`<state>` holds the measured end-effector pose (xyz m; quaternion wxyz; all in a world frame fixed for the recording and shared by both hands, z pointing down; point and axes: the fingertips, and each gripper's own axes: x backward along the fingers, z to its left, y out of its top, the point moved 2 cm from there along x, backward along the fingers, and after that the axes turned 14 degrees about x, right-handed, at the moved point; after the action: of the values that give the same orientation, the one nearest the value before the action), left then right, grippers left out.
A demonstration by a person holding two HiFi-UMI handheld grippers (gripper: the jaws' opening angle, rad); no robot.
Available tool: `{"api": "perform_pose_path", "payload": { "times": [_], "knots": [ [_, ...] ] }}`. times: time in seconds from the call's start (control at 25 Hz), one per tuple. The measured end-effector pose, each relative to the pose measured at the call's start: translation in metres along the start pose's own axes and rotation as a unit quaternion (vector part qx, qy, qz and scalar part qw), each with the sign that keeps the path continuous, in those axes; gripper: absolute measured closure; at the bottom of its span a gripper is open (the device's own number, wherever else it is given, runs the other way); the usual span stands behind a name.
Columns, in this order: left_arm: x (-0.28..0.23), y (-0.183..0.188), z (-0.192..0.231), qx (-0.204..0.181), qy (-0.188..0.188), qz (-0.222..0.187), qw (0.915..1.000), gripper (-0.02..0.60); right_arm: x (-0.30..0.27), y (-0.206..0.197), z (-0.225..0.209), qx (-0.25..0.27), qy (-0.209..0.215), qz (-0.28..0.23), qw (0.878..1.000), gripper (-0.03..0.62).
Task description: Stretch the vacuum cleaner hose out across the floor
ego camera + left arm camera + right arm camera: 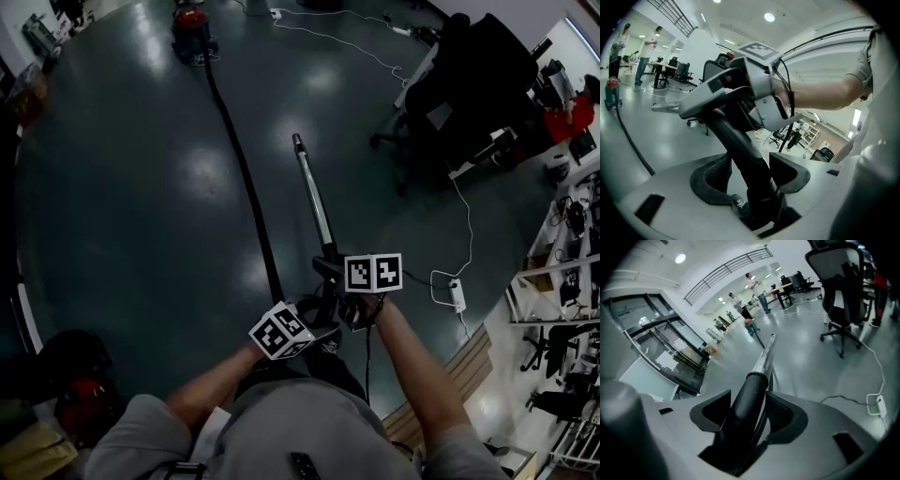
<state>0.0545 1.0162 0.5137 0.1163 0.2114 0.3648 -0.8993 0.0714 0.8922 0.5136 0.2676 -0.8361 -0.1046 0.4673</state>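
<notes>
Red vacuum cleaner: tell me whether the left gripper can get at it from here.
Probably not. The left gripper is closed on the wand handle by the person, and the vacuum cleaner sits at the hose's far end, across the floor.

The dark floor is shiny. A black office chair stands on its far right side, with a white cable lying near it. Round lights glow in the ceiling.

The left gripper clamps the vacuum's black handle; the hose trails across the grey floor.
</notes>
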Motion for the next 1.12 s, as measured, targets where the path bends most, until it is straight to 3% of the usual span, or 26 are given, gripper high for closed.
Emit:
{"api": "perform_pose_path", "payload": {
  "times": [0.24,0.36,0.48,0.68,0.84,1.12],
  "knots": [
    [-0.038,-0.021,-0.037,-0.037,0.008,0.039,0.9985,0.326,0.040,-0.041,-0.026,-0.044,-0.012,-0.022,0.999,0.386],
    [-0.072,-0.042,-0.058,-0.057,0.036,0.071,0.9952,0.325,0.067,-0.075,-0.044,-0.057,-0.029,-0.044,0.997,0.402],
    [-0.106,-0.059,-0.080,-0.063,0.061,0.078,0.9932,0.326,0.101,-0.112,-0.073,-0.061,-0.045,-0.072,0.995,0.413],
    [-0.149,-0.094,-0.109,-0.016,0.091,0.099,0.9908,0.325,0.149,-0.186,-0.129,-0.082,-0.071,-0.106,0.988,0.419],
    [-0.150,-0.092,-0.119,0.011,0.123,0.087,0.9886,0.327,0.176,-0.219,-0.151,-0.123,-0.092,-0.138,0.978,0.421],
    [-0.163,-0.089,-0.085,0.052,0.147,0.073,0.9851,0.327,0.176,-0.280,-0.201,-0.211,-0.144,-0.172,0.951,0.419]
  ]
}}
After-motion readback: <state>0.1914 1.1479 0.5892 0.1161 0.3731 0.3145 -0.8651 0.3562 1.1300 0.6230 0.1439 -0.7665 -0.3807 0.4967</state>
